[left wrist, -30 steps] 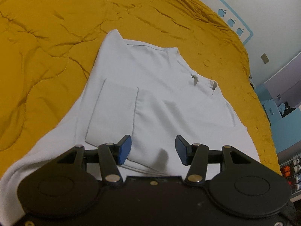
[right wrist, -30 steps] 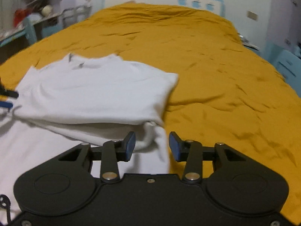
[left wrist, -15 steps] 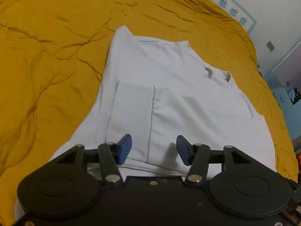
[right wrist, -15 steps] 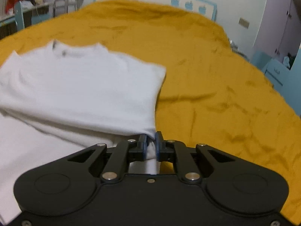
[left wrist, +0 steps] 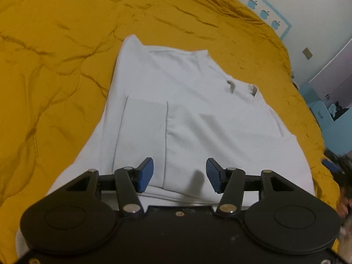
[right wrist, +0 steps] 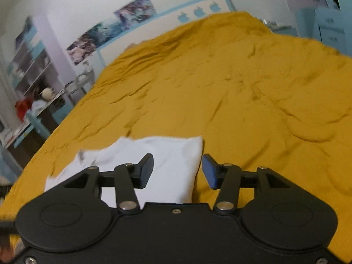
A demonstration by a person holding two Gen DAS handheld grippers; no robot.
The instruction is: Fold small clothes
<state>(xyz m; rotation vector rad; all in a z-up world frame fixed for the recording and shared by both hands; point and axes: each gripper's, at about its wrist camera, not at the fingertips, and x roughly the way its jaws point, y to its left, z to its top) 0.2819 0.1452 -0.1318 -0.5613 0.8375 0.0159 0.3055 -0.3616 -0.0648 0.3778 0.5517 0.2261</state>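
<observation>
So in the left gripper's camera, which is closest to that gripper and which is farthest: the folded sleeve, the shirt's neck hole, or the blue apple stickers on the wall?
From the left gripper:
1. Folded sleeve, just ahead of the left finger.
2. Neck hole, farther up the white shirt, to the right.
3. Apple stickers, on the wall beyond the yellow quilt, upper right.

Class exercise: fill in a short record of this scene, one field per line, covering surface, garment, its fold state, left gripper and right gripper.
surface: mustard quilt on a bed
garment: white T-shirt, lying flat on the quilt
fold state: one sleeve folded in over the body, collar at the far end
left gripper: open, over the shirt's near edge, holding nothing
right gripper: jaws have just been opening, nothing gripped, over the shirt's corner
</observation>
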